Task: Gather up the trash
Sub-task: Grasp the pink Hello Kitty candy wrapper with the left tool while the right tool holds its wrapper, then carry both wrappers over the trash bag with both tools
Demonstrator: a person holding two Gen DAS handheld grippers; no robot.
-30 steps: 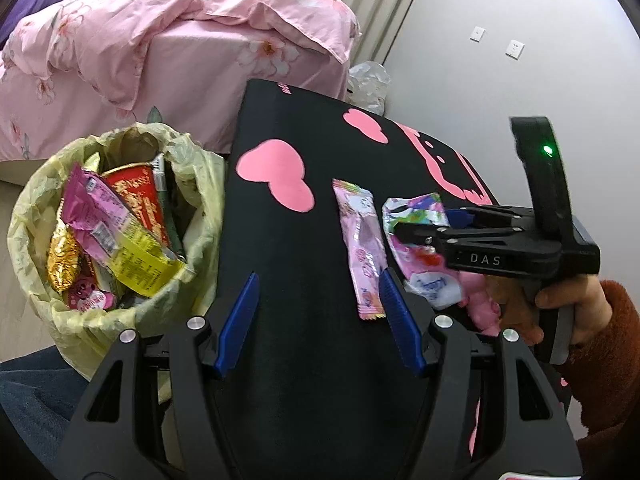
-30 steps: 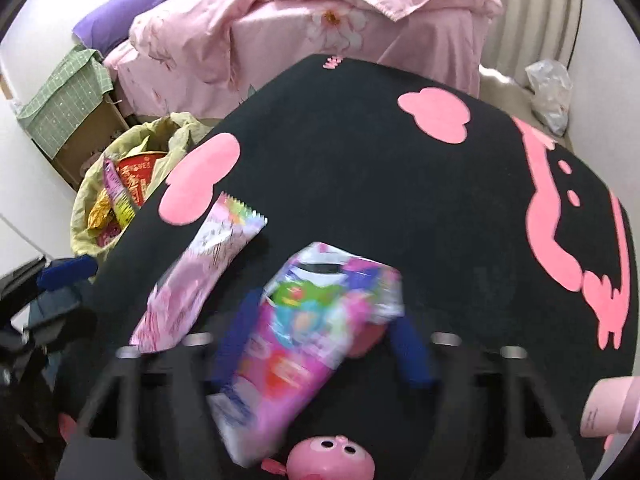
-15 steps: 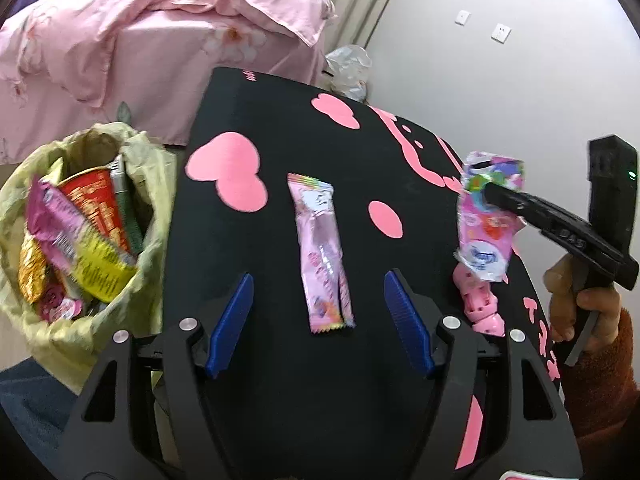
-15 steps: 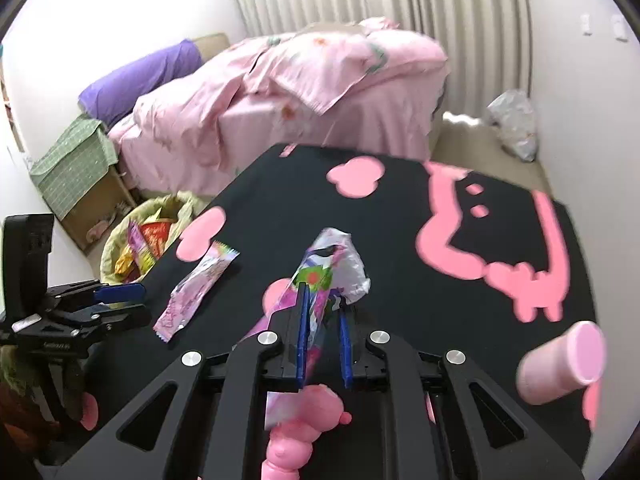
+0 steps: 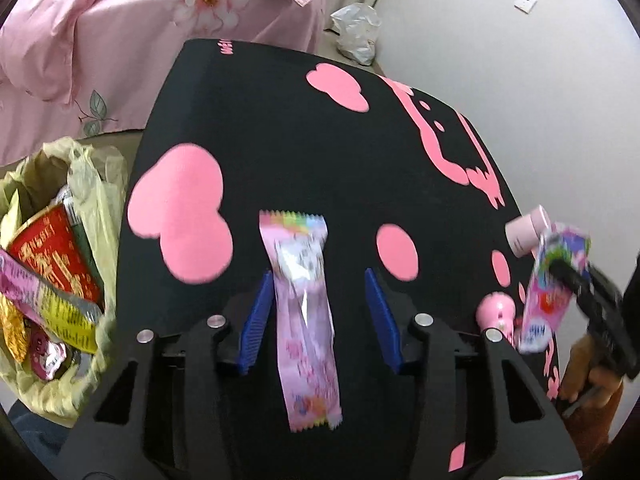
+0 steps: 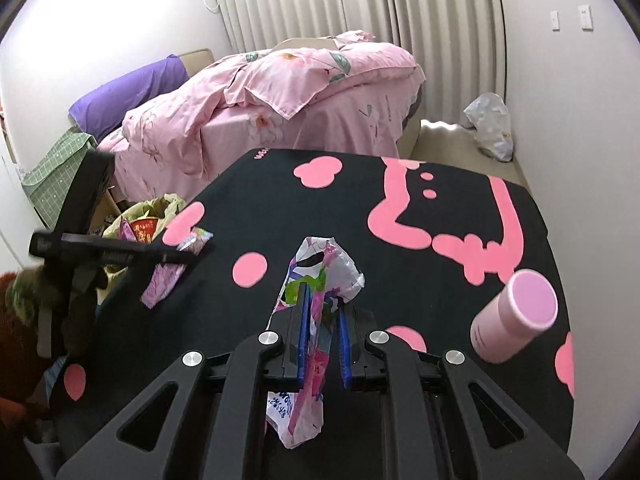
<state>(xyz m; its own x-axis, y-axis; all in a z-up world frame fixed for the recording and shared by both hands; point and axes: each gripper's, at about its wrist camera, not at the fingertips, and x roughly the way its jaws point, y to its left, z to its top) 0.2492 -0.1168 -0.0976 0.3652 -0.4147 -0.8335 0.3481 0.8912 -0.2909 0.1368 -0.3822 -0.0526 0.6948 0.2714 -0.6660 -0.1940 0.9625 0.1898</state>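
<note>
A long pink snack wrapper (image 5: 304, 312) lies flat on the black mat (image 5: 280, 128), also seen as the pink wrapper (image 6: 176, 268) in the right wrist view. My left gripper (image 5: 320, 312) straddles it. Its jaws are closing: the left pad sits at the wrapper's edge and a gap remains on the right. My right gripper (image 6: 322, 308) is shut on a crumpled colourful wrapper (image 6: 320, 276) and holds it above the mat. In the left wrist view, the right gripper (image 5: 560, 270) hangs at the far right with that colourful wrapper (image 5: 548, 296). A yellow-green trash bag (image 5: 92, 208) full of wrappers stands left of the table.
A pink cylinder (image 6: 516, 316) lies on the mat at the right, and a small pink toy (image 5: 496, 312) sits near it. A bed with pink bedding (image 6: 280, 100) stands beyond the table. A white plastic bag (image 6: 490, 126) lies on the floor by the wall.
My left gripper has moved forward over the pink wrapper and its jaws have narrowed around it. My right gripper has shut on the colourful wrapper and lifted it up and to the right.
</note>
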